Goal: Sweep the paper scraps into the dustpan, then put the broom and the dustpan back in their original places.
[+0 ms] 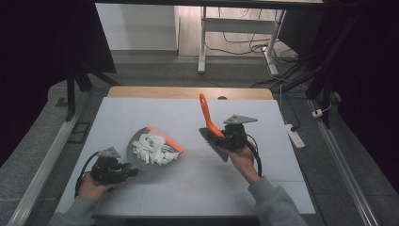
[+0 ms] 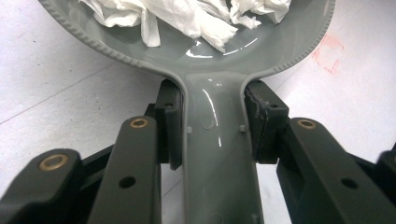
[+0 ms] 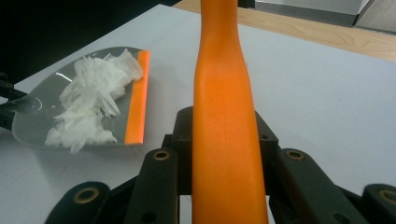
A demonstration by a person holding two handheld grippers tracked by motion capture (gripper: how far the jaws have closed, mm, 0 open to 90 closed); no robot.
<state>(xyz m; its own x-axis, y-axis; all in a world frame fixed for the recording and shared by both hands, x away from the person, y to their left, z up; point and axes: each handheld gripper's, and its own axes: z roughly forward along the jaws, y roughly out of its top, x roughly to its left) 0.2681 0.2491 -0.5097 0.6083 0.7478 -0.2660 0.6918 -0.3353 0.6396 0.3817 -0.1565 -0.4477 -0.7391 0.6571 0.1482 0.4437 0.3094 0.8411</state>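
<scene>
High view: the left gripper (image 1: 123, 170), at the near left of the white table (image 1: 141, 113), holds the grey dustpan (image 1: 136, 157) by its handle. Left gripper view confirms both pads pressed against the sides of the handle (image 2: 217, 154). The dustpan lies flat on the table, its orange lip (image 1: 167, 138) pointing far and right. Torn white paper scraps (image 1: 153, 148) are heaped inside the pan.

The right gripper (image 1: 225, 139), right of centre, is clamped on the orange handle of a brush (image 1: 205, 113). That handle rises up and away toward the far edge; the dark bristle head (image 1: 212, 142) sits just left of the hand, near the table surface. Whether the bristles touch the table cannot be told. Brush and dustpan are near each other but apart.
</scene>
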